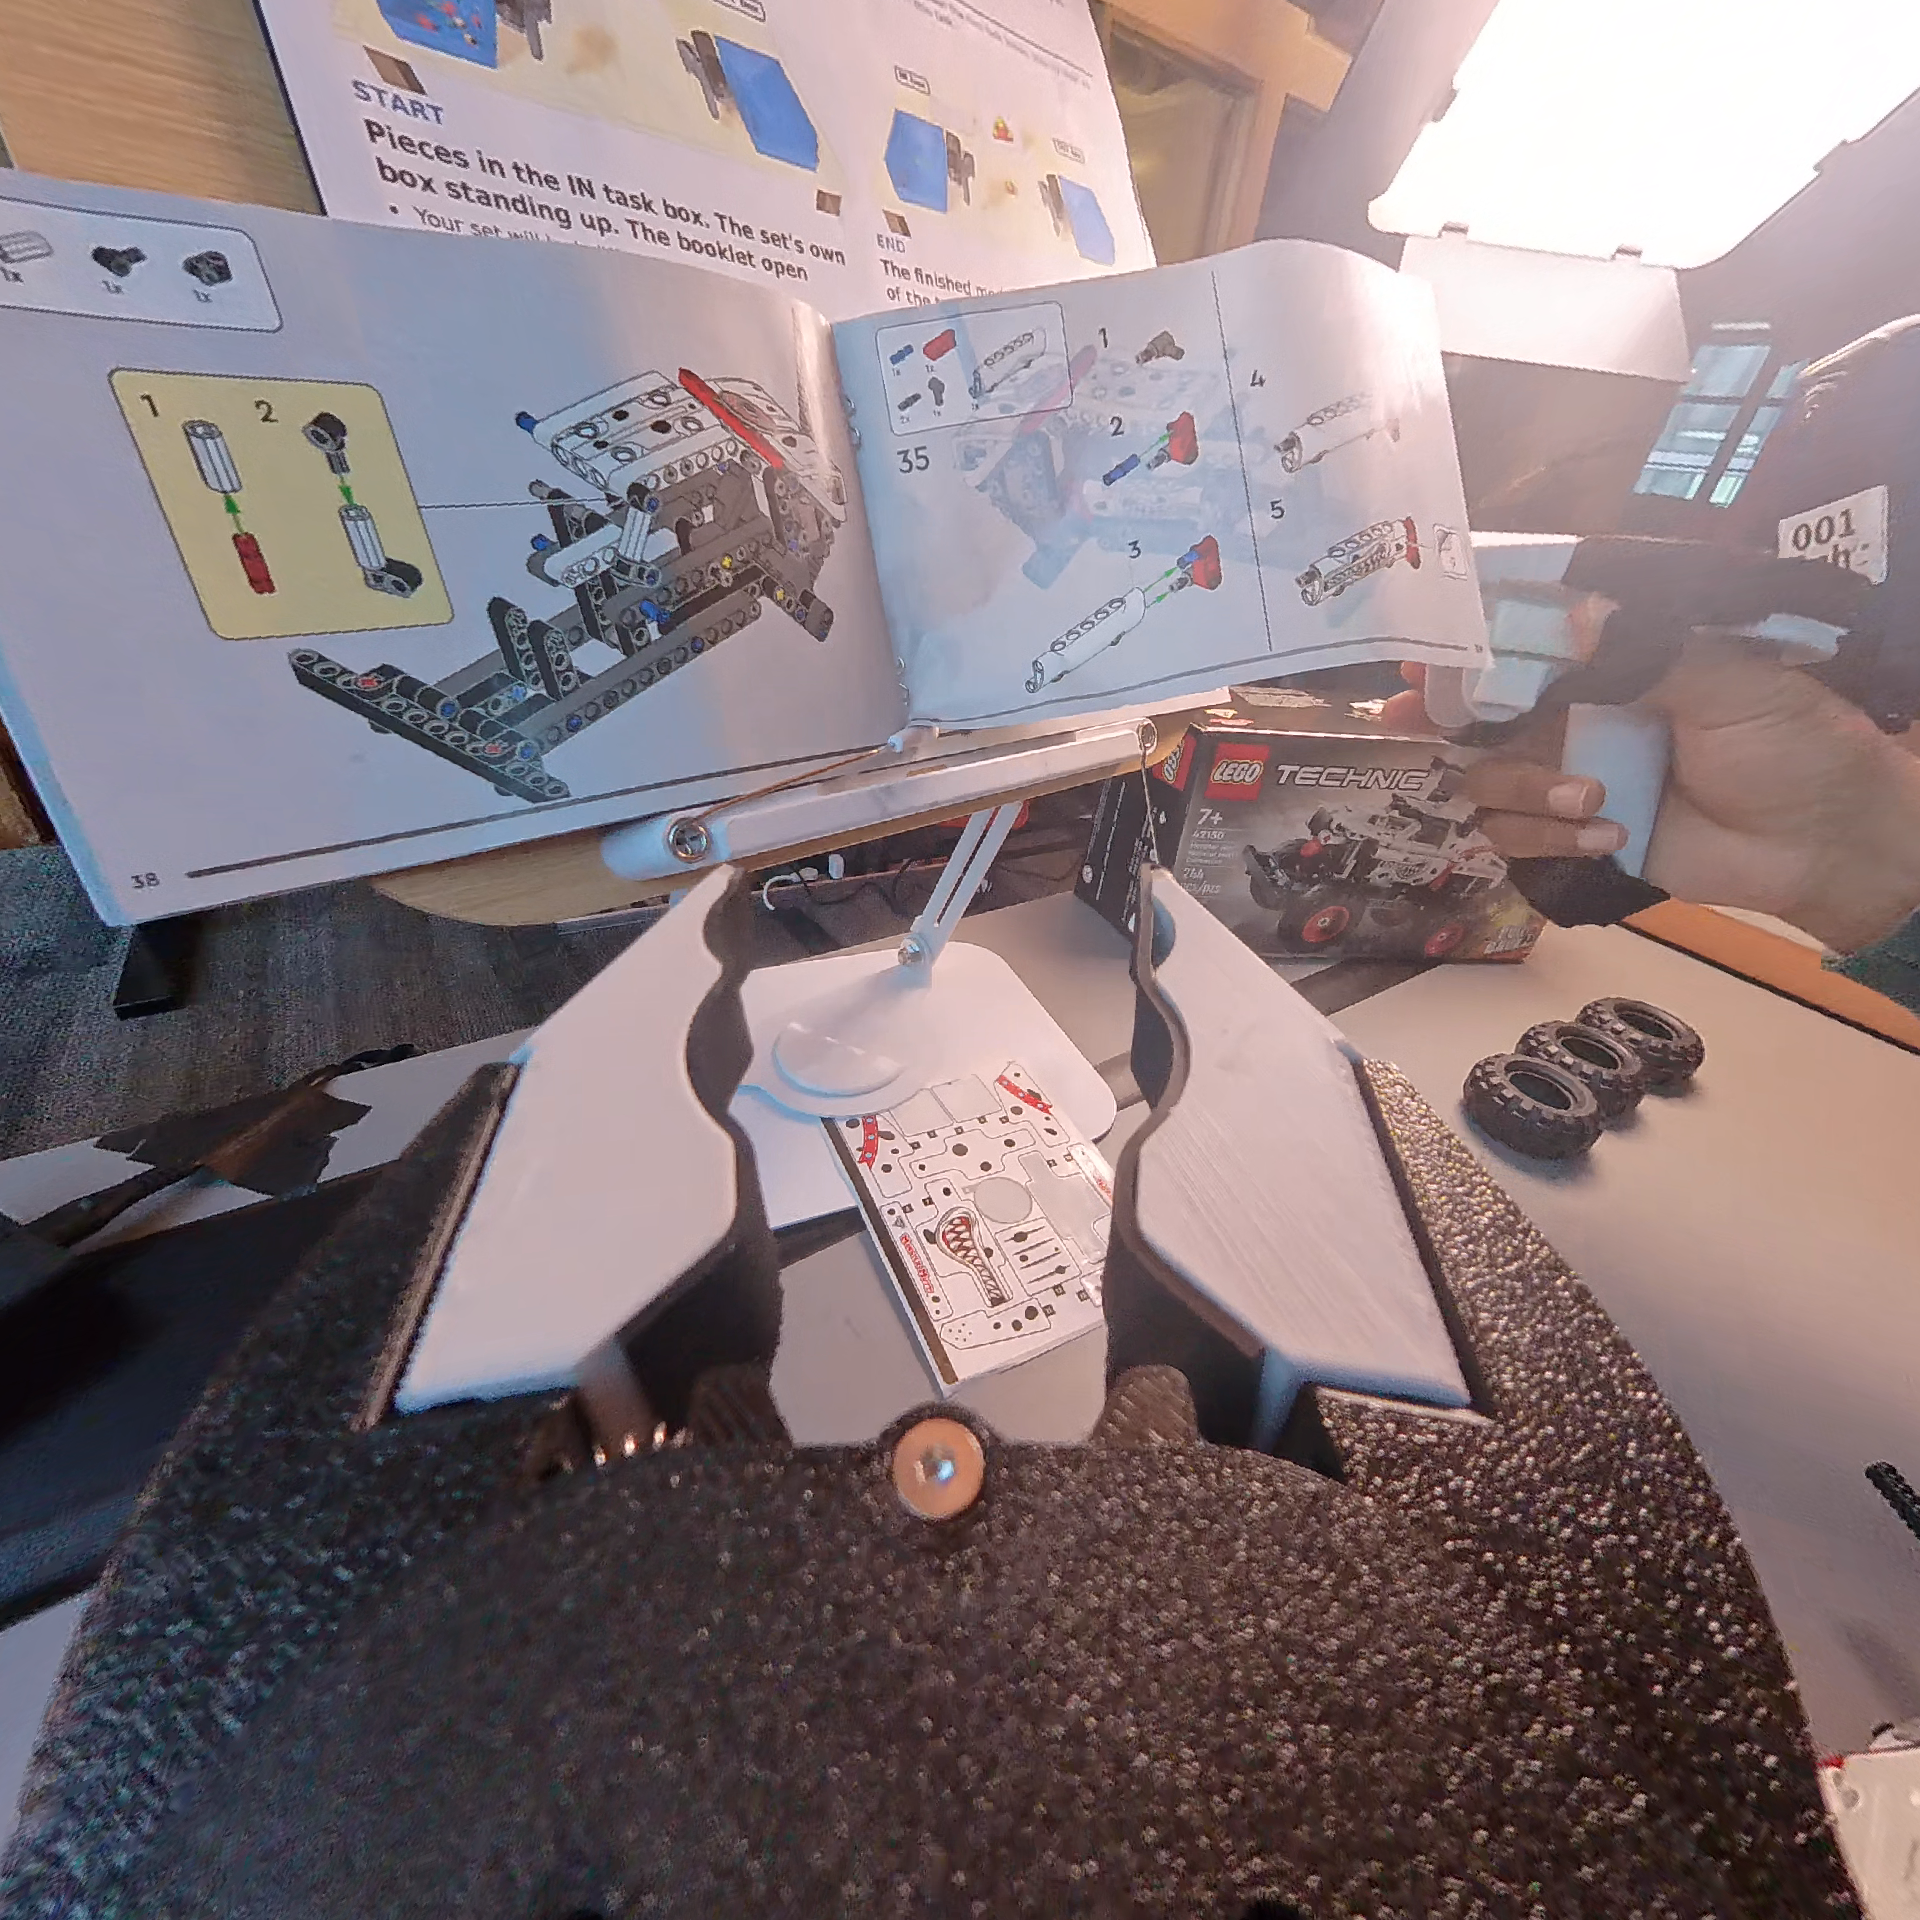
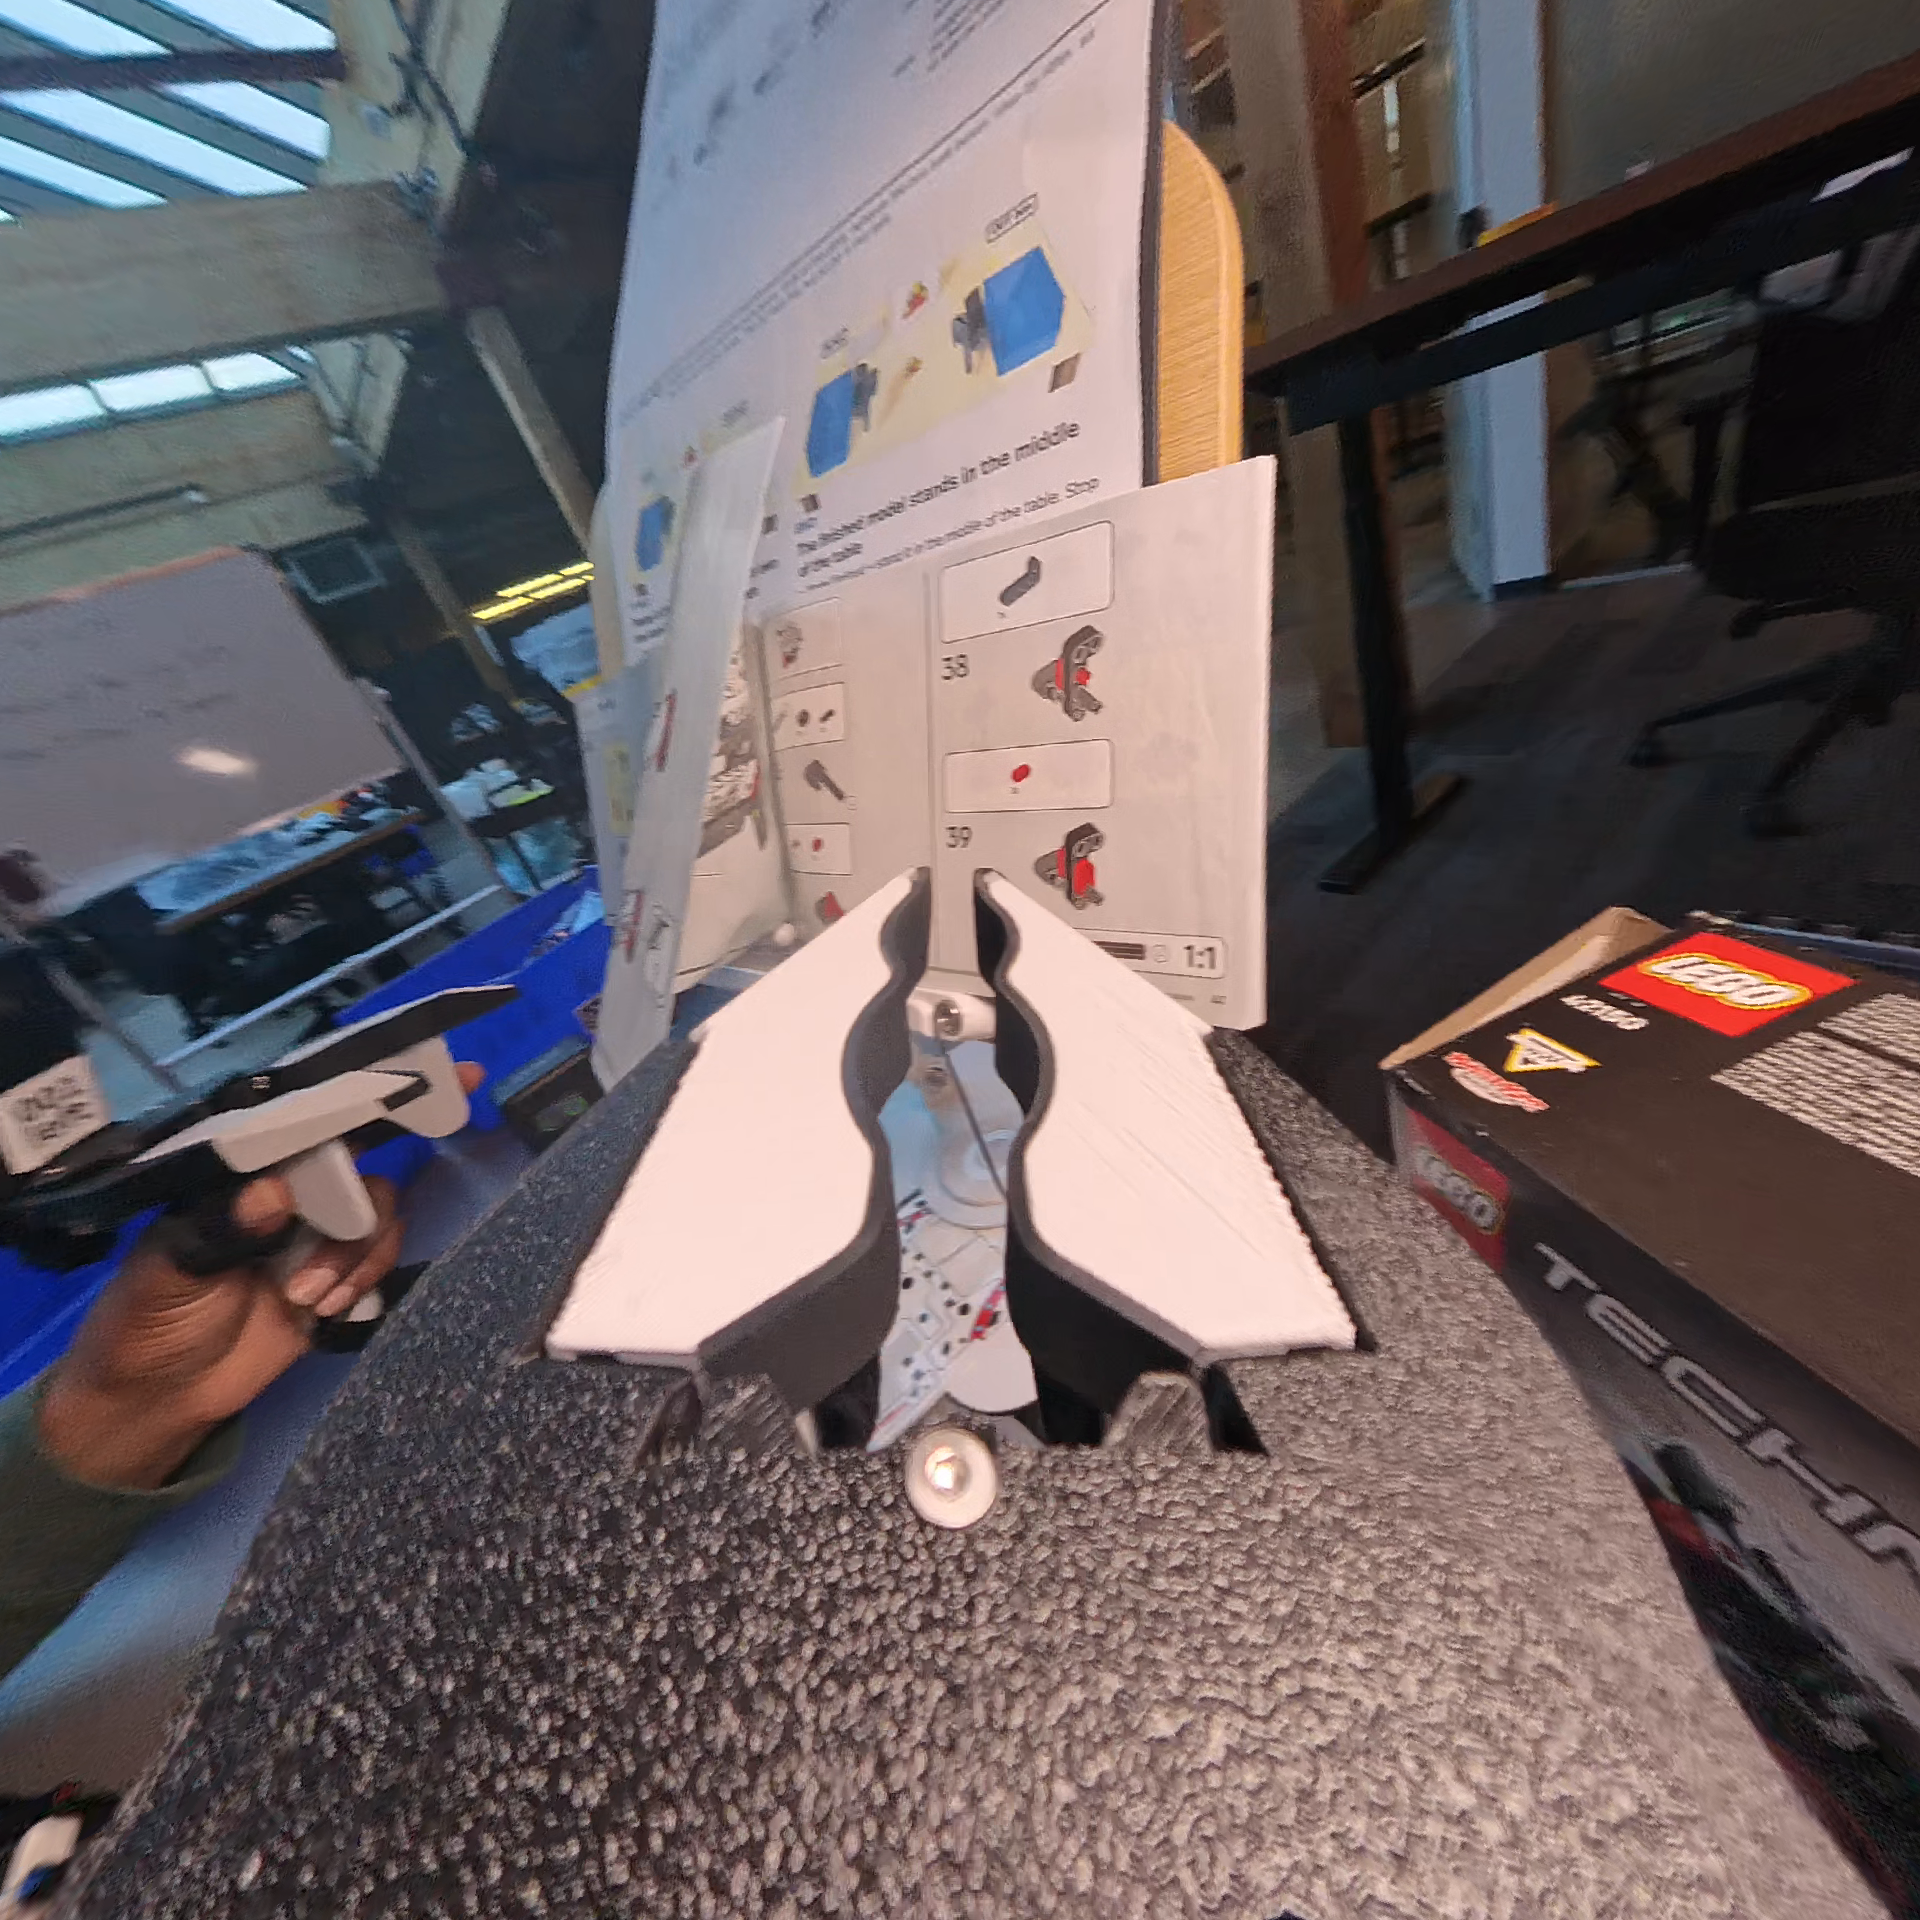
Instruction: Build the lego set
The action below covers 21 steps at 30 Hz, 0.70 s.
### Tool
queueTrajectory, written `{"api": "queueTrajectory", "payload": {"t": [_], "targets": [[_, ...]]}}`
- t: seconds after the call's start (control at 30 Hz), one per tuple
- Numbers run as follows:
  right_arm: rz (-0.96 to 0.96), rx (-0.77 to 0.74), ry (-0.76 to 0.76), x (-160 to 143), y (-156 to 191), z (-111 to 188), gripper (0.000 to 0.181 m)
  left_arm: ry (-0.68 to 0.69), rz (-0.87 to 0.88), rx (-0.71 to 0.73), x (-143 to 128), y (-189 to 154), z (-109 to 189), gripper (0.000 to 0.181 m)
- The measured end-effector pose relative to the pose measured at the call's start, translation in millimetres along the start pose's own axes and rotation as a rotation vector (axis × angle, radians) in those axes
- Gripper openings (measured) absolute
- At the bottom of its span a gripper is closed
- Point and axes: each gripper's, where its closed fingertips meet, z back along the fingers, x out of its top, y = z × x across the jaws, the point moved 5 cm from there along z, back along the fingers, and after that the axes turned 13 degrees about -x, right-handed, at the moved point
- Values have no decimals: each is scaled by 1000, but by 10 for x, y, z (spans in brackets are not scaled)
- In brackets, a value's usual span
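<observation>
A: Left gripper (image 1: 935, 935)?
B: Spread wide, holding nothing; hovering over white stand base (image 1: 1023, 1013) and sticker sheet (image 1: 987, 1226) lying partly on that base.

A: Right gripper (image 2: 951, 883)?
B: Narrow slit between tips, nothing visibly clamped; nosed up to lower edge of instruction booklet (image 2: 1101, 727); one leaf (image 2: 696, 707) standing mid-turn, edge-on.

A: Set itself?
B: No built model clearly visible; booklet open on stand; set box (image 1: 1320, 842) on table (image 1: 1714, 1247) behind stand, at right; three black tyres (image 1: 1584, 1070) in touching row right of left gripper.

A: Else?
B: Printed task sheet (image 1: 727, 135) upright behind booklet; blue bin (image 2: 499, 1018) beyond left gripper in right wrist view.
</observation>
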Motion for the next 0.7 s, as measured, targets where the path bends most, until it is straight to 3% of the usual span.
{"api": "queueTrajectory", "payload": {"t": [0.13, 0.3, 0.5, 0.63, 0.7], "targets": [[-165, 239, 38, -46, 166, 132, 55, -15, 14, -2, -2, 20, 26, 73], [-236, 397, 32, -86, 360, 306, 74, -30, 10, 14, 31, 68, 92, 73], [-119, 356, 23, -73, 605, 330, 38, -35, -20, 42, 110, 128, 120, 73], [-29, 245, 0, -54, 568, 321, 0, -43, -24, 45, 137, 154, 137, 73], [-11, 168, 0, -40, 479, 294, 0, -45, -23, 44, 145, 159, 143, 73]]}}
